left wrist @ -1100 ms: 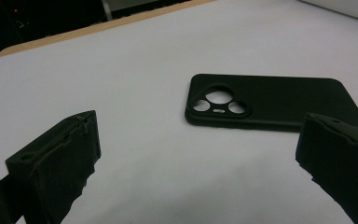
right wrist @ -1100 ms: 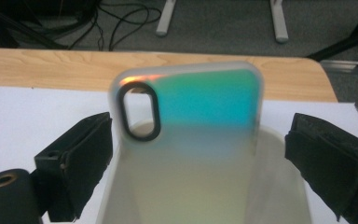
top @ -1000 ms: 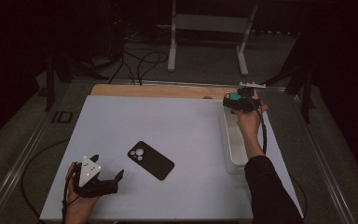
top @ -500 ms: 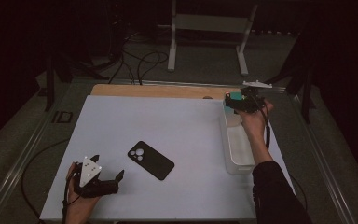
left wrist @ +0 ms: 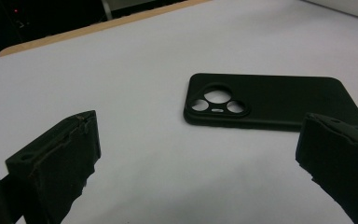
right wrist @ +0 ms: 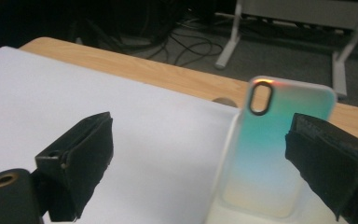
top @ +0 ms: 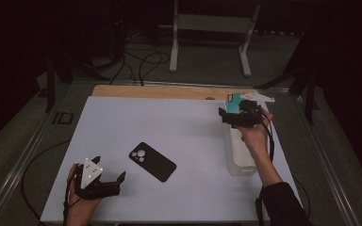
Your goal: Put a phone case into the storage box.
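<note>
Dim room, apparently white-topped table [top: 179,127]

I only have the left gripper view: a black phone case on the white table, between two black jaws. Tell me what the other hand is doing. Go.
Observer: The right hand-held gripper is at the far right of the white table, over the far end of a clear tray.
Operator: Report what's in front of it.
Observer: An iridescent teal phone case with an oval camera cutout, standing up against the tray's far end.
Operator: State whether it's gripped.
Observer: No. In the right gripper view the jaws stand wide apart, the case between them, untouched.
Operator: Now give me my own gripper's position.
Observer: The left hand-held gripper sits at the table's near-left corner, jaws open, short of the black phone case.
</note>
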The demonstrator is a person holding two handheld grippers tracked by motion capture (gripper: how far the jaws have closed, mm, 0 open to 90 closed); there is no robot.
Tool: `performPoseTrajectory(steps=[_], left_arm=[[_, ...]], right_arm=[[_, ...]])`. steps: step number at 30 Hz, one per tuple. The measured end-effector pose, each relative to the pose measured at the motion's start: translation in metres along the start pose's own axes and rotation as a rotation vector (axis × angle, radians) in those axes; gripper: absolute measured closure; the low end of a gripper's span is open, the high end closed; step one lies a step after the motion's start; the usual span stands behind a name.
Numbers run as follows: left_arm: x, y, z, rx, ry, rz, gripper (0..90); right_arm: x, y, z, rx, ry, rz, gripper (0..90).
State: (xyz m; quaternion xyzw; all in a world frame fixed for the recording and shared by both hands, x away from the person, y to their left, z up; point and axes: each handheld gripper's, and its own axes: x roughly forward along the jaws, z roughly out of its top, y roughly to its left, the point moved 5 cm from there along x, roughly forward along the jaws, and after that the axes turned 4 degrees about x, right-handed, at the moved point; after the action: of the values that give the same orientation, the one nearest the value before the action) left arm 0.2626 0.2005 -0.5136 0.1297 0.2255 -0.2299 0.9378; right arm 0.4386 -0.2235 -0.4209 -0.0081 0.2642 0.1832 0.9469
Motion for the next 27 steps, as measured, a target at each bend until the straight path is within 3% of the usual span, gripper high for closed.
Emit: performPoseTrajectory(steps=[4,8,14,15,27], left_arm=[[0.0,0.0,0.0,0.001,-0.001,0.0,0.4],[0.0,0.0,0.0,0.002,0.001,-0.002,0.4],[0.001,-0.001,0.0,0.005,0.003,-0.002,0.3],[0.001,-0.001,0.0,0.003,0.005,-0.002,0.3],[0.001,-0.001,0.0,0.003,0.003,-0.003,0.3]], right_arm=[[-0.016,0.015,-0.006,-0.024,-0.027,0.041,8.1],[-0.028,0.021,-0.011,-0.022,-0.048,0.071,8.1],[-0.049,0.03,-0.027,-0.042,-0.079,0.102,8.1],[-0.058,0.036,-0.039,-0.068,-0.081,0.109,8.1],[-0.081,0.041,-0.083,-0.046,-0.117,0.147,8.1]])
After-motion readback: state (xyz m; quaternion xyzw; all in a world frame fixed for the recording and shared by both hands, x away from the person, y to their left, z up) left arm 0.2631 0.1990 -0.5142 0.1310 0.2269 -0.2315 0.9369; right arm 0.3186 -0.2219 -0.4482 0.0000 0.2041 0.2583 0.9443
